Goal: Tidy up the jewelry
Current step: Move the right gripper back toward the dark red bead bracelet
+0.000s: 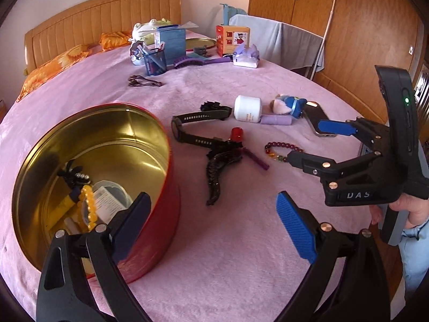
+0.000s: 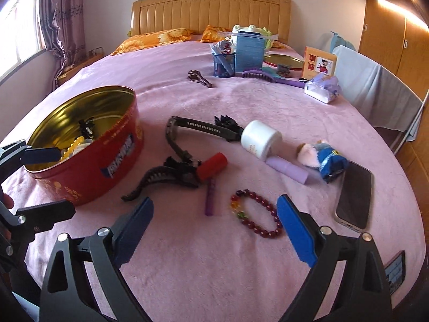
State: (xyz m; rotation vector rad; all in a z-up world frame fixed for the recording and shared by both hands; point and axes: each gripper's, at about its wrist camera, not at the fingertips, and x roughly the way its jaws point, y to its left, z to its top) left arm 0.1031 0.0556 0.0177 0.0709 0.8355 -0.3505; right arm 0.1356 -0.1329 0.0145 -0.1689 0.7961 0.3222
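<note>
Two grippers are over a pink bedspread (image 2: 214, 268), both with jaws spread wide and nothing between the pads. The landmark for this record is the round red tin (image 2: 88, 166), open at the top, gold inside.

Left gripper (image 1: 214, 222): one blue pad hangs at the tin's near rim, the other stands over bare bedspread to the tin's right. No object is touched.

Right gripper (image 2: 214, 230): it sits well to the right of the tin, its pads straddling open bedspread. The dark red bead bracelet (image 2: 257, 214) lies flat just beyond and between those pads, apart from both. In the left wrist view the same gripper (image 1: 305, 142) shows from the side, its lower finger tip at the bracelet's (image 1: 284, 150) edge; whether it touches cannot be told.

Inside the tin: a yellow bead bracelet (image 1: 88, 206), a black beaded piece (image 1: 73, 177) and a clear lidded container (image 1: 112, 201).

Right of the tin, on the bedspread: a black watch (image 2: 187, 131), a black chain strap (image 2: 158, 179), a red cap (image 2: 211, 166), a small purple tube (image 2: 210, 198). Farther from the tin: a white jar (image 2: 261, 139), a small blue doll (image 2: 321, 161) and a phone (image 2: 354, 196).
</note>
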